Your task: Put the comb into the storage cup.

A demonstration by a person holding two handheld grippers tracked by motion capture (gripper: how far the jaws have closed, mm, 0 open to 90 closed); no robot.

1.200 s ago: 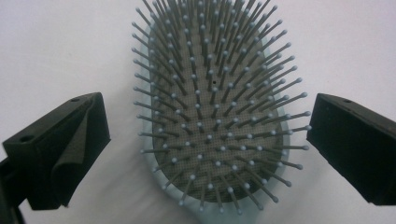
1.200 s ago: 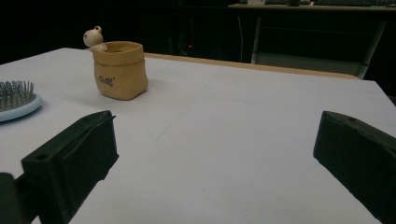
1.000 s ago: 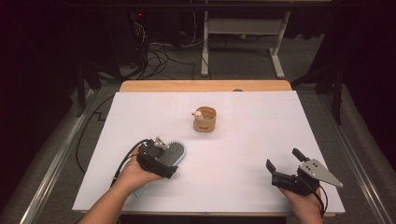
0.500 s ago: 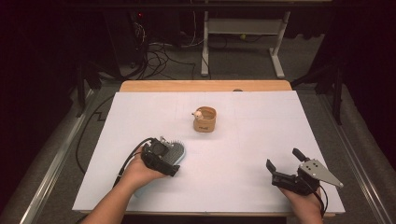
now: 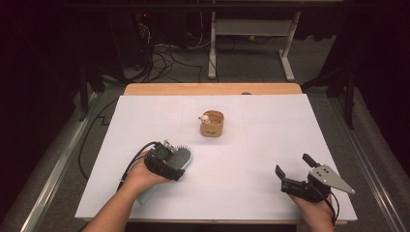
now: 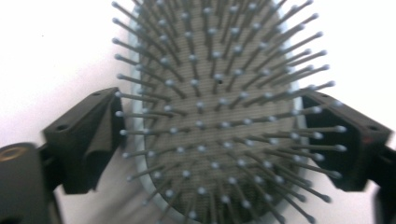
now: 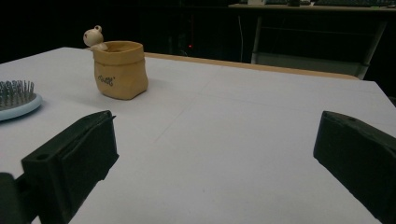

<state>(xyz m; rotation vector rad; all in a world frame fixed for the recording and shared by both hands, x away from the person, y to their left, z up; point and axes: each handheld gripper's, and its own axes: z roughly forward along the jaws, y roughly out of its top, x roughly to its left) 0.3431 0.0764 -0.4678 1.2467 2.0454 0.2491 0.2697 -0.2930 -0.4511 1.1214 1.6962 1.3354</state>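
High view: my left gripper (image 5: 180, 162) sits over a pale blue hairbrush (image 5: 182, 155) lying bristles-up on the white table (image 5: 251, 145), at about 7 o'clock from the small tan pouch (image 5: 212, 124) near the table's middle. The brush's long axis runs from 1 o'clock at the head to 7 o'clock at the handle, which passes under my left hand. My right gripper (image 5: 294, 170) rests well apart at 5 o'clock, so the left is plainly the nearer.

Left gripper view: the jaws stand spread at 9 and 3 o'clock, one on each side of the brush head (image 6: 219, 116), whose long axis points toward 12 o'clock. They are released; I judge closing across the narrow width is the coming move.

Right gripper view: my right jaws are wide apart and hold nothing. The pouch (image 7: 120, 70) lies at 11 o'clock, the brush edge (image 7: 18, 103) at 9 o'clock.
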